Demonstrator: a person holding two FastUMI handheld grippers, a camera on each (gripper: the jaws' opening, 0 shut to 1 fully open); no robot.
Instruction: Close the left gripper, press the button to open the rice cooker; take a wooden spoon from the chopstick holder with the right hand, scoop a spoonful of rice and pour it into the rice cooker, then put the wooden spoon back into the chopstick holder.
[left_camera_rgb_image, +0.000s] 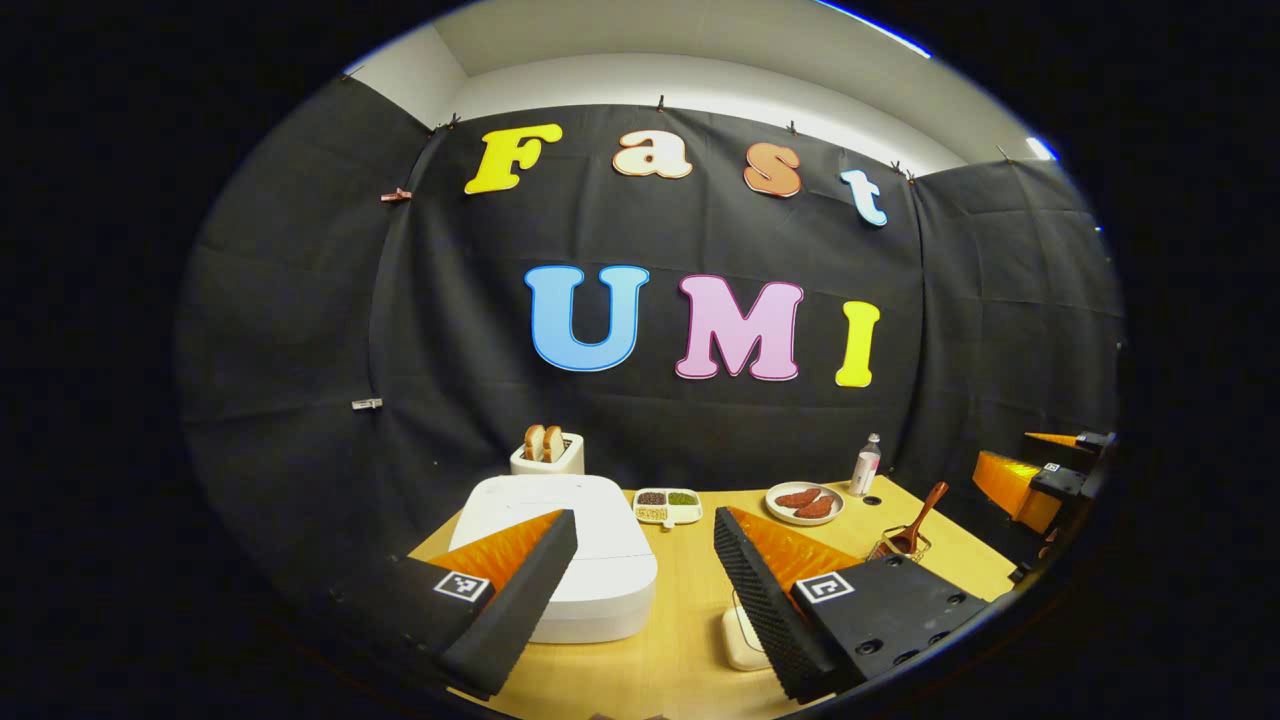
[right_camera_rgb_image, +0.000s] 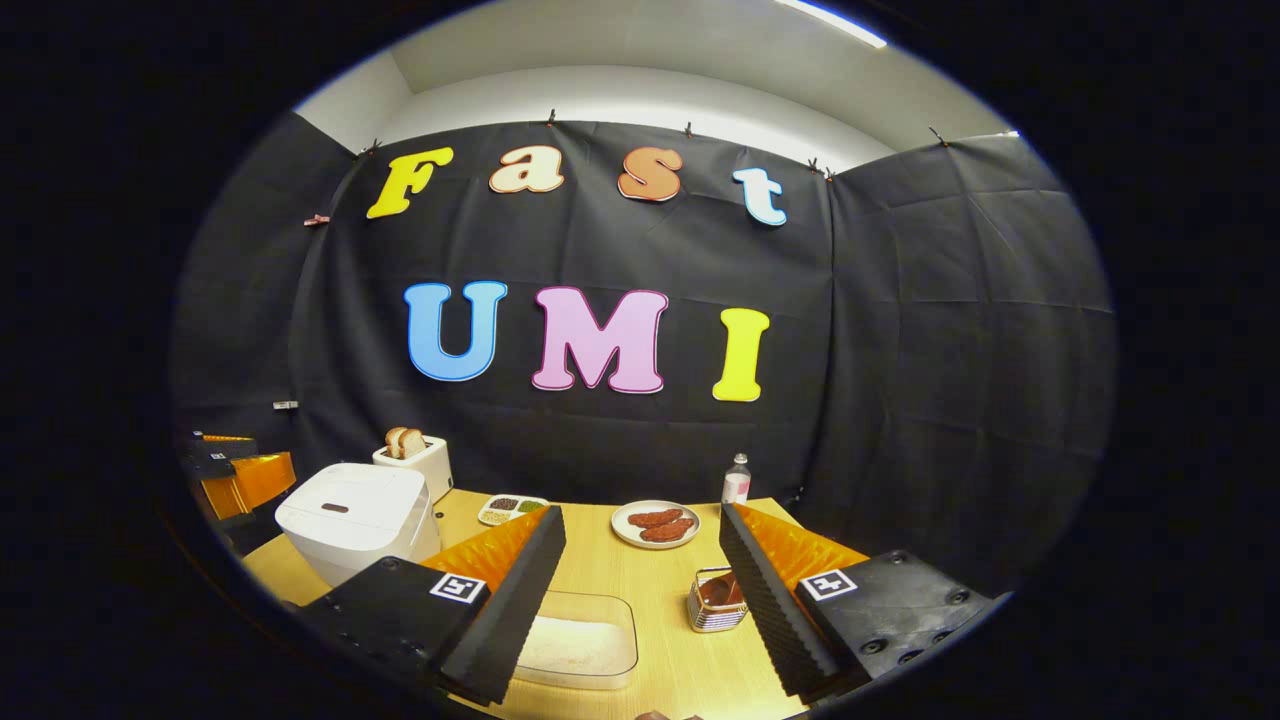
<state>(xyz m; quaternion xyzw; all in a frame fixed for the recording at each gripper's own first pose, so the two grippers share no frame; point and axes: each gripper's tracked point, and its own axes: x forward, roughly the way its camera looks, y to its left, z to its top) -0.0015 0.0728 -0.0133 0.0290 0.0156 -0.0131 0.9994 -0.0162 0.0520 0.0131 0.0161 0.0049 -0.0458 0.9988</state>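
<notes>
The white rice cooker stands at the table's left with its lid down and a dark button on top. My left gripper is open above the table, its left finger over the cooker's lid. A wire chopstick holder holds the wooden spoon. Beside it lies a clear container of rice. My right gripper is open, with the holder just inside its right finger. Each view catches the other gripper at its edge.
At the back of the wooden table stand a toaster with bread, a sectioned dish of grains, a plate of sausages and a small bottle. Black cloth walls close in the booth.
</notes>
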